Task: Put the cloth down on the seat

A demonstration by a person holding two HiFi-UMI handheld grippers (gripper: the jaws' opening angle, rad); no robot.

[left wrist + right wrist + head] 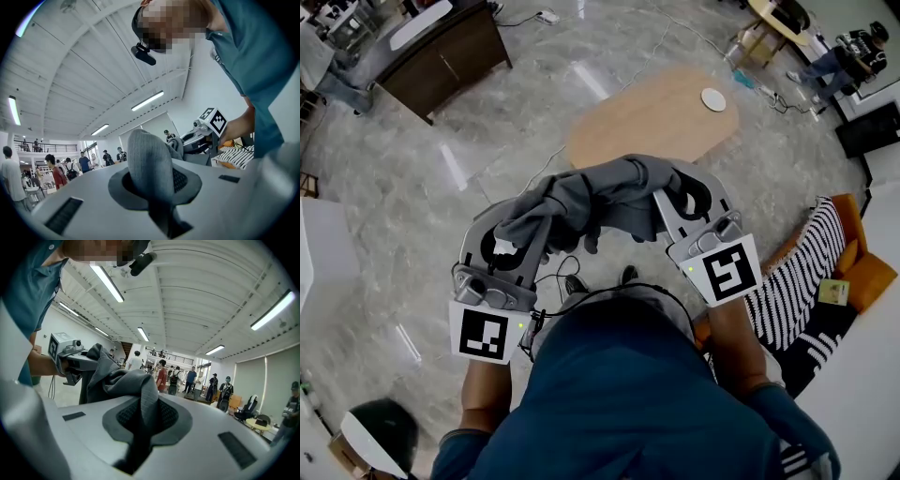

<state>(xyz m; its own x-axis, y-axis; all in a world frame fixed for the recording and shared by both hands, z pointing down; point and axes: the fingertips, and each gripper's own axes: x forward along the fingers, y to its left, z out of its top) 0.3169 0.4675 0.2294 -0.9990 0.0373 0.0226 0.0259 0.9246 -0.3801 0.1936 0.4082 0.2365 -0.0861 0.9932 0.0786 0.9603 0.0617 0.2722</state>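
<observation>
A grey cloth [581, 202] hangs bunched between my two grippers, held up in front of the person's chest. My left gripper [542, 225] is shut on one end of it; in the left gripper view the cloth [149, 161] rises out of the closed jaws [157, 190]. My right gripper [662, 204] is shut on the other end, and the cloth [124, 380] drapes leftward from its jaws [143, 420]. Both grippers point upward, toward the ceiling. An orange seat [862, 267] with a black-and-white striped cover [797, 286] lies to the right, below the grippers.
A light wooden table [656, 117] with a white disc [713, 99] stands ahead on the marble floor. A dark cabinet [441, 56] is at the far left. Cables trail across the floor. Several people stand in the hall behind [187, 378].
</observation>
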